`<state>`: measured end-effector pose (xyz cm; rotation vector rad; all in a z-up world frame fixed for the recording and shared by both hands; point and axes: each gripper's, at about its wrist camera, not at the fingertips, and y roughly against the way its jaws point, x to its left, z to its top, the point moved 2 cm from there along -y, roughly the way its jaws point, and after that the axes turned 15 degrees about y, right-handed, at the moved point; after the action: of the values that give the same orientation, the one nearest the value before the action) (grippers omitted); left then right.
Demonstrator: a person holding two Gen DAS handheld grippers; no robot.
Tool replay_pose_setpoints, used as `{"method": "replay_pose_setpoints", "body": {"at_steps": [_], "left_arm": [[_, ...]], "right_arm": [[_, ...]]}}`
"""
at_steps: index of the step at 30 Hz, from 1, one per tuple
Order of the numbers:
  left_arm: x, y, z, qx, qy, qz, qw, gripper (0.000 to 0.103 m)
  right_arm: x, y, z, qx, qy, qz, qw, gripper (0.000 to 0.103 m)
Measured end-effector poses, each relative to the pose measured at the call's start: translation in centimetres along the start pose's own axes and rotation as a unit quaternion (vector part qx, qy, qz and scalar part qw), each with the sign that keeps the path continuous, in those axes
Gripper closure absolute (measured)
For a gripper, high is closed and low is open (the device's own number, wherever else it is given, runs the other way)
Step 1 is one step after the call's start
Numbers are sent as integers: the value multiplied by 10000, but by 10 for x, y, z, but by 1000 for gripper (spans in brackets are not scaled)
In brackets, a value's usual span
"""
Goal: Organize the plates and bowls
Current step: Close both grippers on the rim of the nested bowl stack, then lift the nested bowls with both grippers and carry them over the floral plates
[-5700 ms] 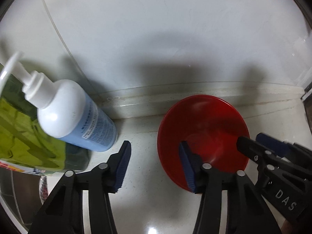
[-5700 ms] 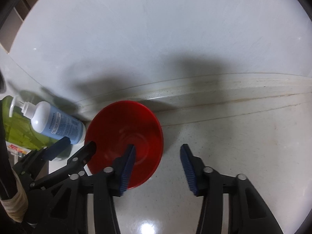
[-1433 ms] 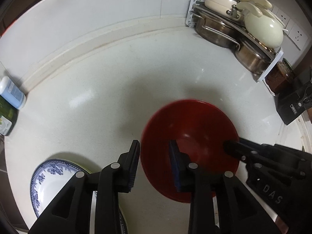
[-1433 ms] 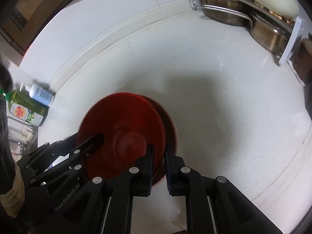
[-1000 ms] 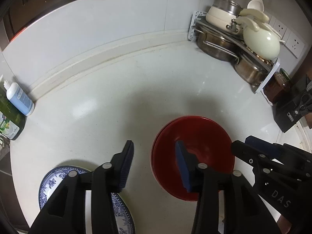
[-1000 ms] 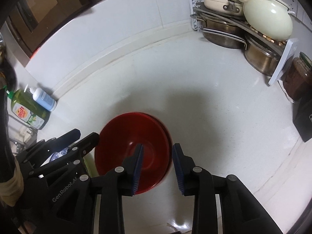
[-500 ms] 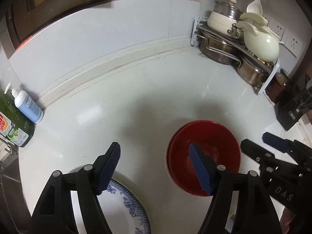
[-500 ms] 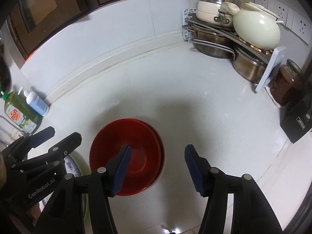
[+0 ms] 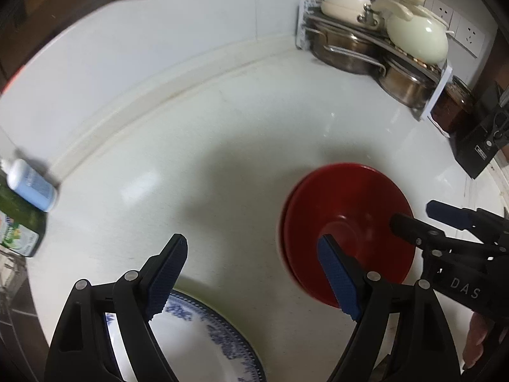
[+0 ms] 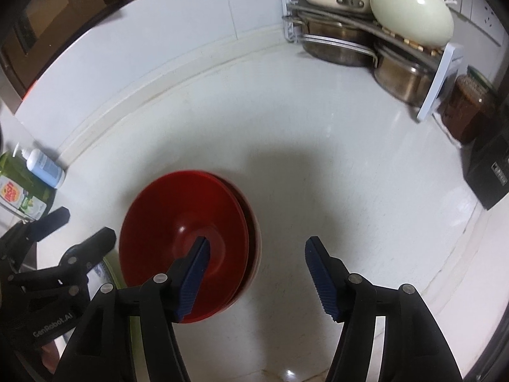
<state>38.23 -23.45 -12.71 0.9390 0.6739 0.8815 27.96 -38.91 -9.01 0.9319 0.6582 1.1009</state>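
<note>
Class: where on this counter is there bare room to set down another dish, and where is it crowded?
Bare: the counter between the red bowls and the back wall. Crowded: the pot rack corner, and the bottles at the left edge.

Indoor light was dim and came from overhead, leaving small glare spots on the white countertop (image 10: 350,146) and a broad soft shadow beyond the stacked red bowls (image 10: 187,238), whose rims were motion-blurred. Fisheye distortion bent the edges, and the corners were black.
</note>
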Motion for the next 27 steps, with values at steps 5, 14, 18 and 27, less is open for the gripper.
{"method": "replay_pose_setpoints", "body": {"at_steps": [5, 14, 18, 27], "left_arm": [[-6, -18, 4, 275, -133, 70, 9995, 21], [-11, -38, 9, 608, 3, -56, 9981, 31], [-12, -45, 9, 806, 99, -168, 9966, 37], [-15, -58, 9, 1173, 275, -442, 9917, 62]], "right_arm": [[-3, -14, -3, 155, -160, 105, 9997, 40], [-4, -35, -3, 402, -362, 230, 9983, 40], [-5, -42, -4, 490, -437, 290, 9974, 41], [-8, -51, -4, 632, -600, 493, 9950, 53]]}}
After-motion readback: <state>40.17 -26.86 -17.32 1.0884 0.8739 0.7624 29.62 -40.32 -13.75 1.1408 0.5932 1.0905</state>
